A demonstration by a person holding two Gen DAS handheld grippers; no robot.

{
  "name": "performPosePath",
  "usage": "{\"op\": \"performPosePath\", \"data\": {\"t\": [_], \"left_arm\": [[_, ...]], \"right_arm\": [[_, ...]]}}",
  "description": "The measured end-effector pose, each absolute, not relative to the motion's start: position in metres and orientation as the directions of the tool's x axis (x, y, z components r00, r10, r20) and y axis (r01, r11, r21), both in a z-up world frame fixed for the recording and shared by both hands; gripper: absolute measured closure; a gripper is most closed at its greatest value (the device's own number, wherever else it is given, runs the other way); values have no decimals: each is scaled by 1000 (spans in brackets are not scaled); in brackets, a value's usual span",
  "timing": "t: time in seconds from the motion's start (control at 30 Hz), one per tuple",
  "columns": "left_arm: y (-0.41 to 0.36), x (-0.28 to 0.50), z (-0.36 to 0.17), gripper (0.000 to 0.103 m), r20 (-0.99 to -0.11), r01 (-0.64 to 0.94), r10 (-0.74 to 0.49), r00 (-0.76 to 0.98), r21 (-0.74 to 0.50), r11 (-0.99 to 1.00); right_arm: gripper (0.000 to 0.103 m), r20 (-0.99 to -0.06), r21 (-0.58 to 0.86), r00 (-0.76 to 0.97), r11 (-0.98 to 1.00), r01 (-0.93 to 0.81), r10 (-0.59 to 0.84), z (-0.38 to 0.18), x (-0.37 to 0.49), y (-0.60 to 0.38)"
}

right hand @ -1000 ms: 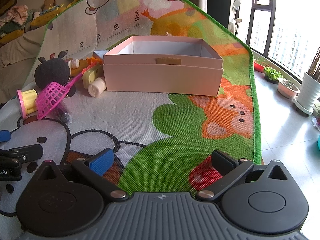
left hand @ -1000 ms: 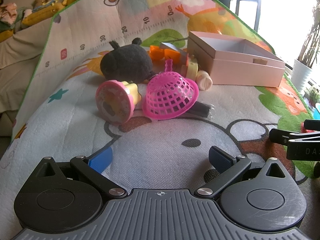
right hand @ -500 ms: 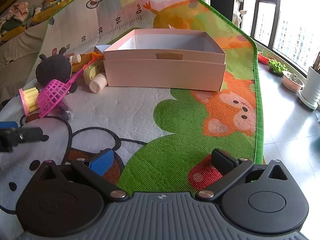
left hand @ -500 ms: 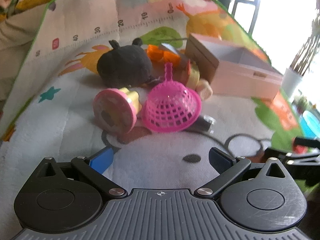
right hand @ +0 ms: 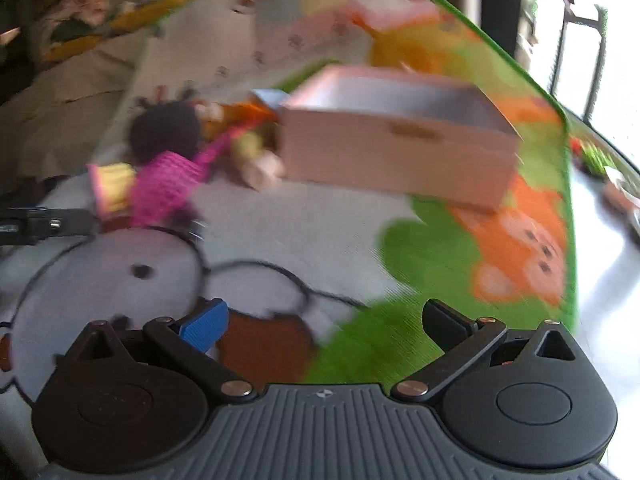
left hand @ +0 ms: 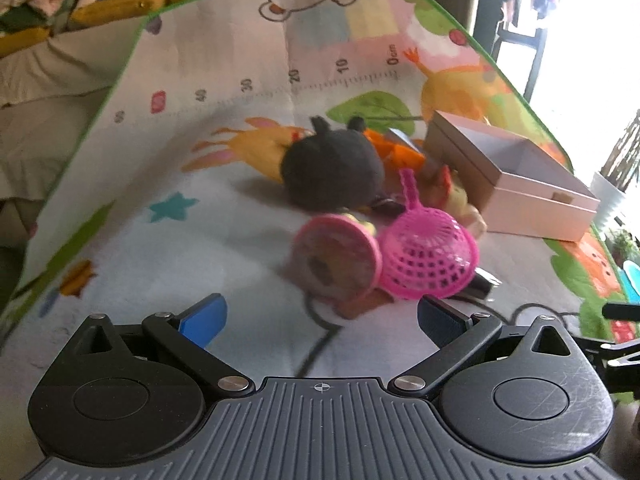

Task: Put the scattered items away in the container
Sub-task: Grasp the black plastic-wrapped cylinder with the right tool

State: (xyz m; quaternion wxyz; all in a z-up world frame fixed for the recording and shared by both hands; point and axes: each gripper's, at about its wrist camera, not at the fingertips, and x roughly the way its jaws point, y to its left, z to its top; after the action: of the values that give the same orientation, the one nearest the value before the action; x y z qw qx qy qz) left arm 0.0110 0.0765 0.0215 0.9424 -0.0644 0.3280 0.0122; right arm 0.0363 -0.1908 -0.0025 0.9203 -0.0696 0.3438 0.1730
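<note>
I note both jaws spread, holding nothing – left gripper (left hand: 320, 316) faces the pink plastic mesh strainer (left hand: 428, 262); right gripper (right hand: 326, 320) faces the open pink cardboard box (right hand: 400, 152)

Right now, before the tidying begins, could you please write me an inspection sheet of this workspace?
Surface: cartoon play mat, its far part rising like a backdrop.
Job's things: open pink box, nothing seen inside; black plush toy, pink mesh scoop and round pink-faced toy lie in a cluster left of the box.
Clutter: orange and yellow small toys between plush and box, too blurred to name.
Tongs: left tongs open, holding nothing, facing the cluster; right tongs open, holding nothing.
Cables: nothing seen.
Surroundings: bright window and potted plant on the right; stuffed toys beyond the mat's far left edge.
</note>
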Motion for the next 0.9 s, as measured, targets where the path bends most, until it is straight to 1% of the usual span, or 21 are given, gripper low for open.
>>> {"op": "performPosePath", "data": {"t": [0.03, 0.1, 0.13, 0.17, 0.23, 0.33, 0.4, 0.43, 0.53, 0.63, 0.7, 0.83, 0.9], "left_arm": [[79, 10, 22, 0, -617, -71, -6, 787, -101, 992], [84, 8, 22, 0, -614, -86, 13, 789, -89, 992], [87, 8, 22, 0, -613, -95, 21, 790, -88, 992], [89, 8, 23, 0, -612, -104, 28, 790, -90, 991], [93, 8, 24, 0, -611, -120, 35, 791, -98, 988], [98, 9, 26, 0, -610, -130, 34, 792, -114, 985], [98, 8, 26, 0, -613, -129, 32, 789, -114, 985], [98, 8, 25, 0, -615, -124, 28, 788, -114, 986], [96, 6, 24, 0, -617, -106, 10, 787, -120, 987], [94, 5, 24, 0, -618, -97, -1, 786, -124, 988], [92, 4, 25, 0, -613, -88, -8, 790, -126, 988], [84, 2, 26, 0, -610, -58, -30, 792, -124, 991], [78, 2, 26, 0, -611, -36, -47, 790, -123, 992]], "right_arm": [[0, -639, -36, 714, 917, -398, 285, -1, 34, -182], [15, -618, -93, 721, 882, -462, 313, 2, 33, -163], [28, -614, -116, 718, 863, -493, 328, 2, 34, -153], [38, -616, -125, 710, 848, -515, 341, 3, 36, -145], [42, -628, -117, 684, 823, -555, 372, 2, 45, -131], [42, -625, -124, 675, 805, -580, 391, -3, 57, -115], [54, -622, -108, 667, 799, -591, 409, -4, 64, -109], [63, -626, -90, 655, 795, -600, 424, -3, 67, -108], [75, -635, -65, 635, 788, -612, 440, -2, 70, -108], [81, -643, -72, 630, 784, -616, 436, 0, 63, -117], [82, -645, -78, 629, 782, -618, 433, 2, 55, -130], [82, -666, -106, 642, 803, -586, 381, 5, 44, -170], [76, -652, -158, 686, 827, -539, 323, 5, 42, -192]]}}
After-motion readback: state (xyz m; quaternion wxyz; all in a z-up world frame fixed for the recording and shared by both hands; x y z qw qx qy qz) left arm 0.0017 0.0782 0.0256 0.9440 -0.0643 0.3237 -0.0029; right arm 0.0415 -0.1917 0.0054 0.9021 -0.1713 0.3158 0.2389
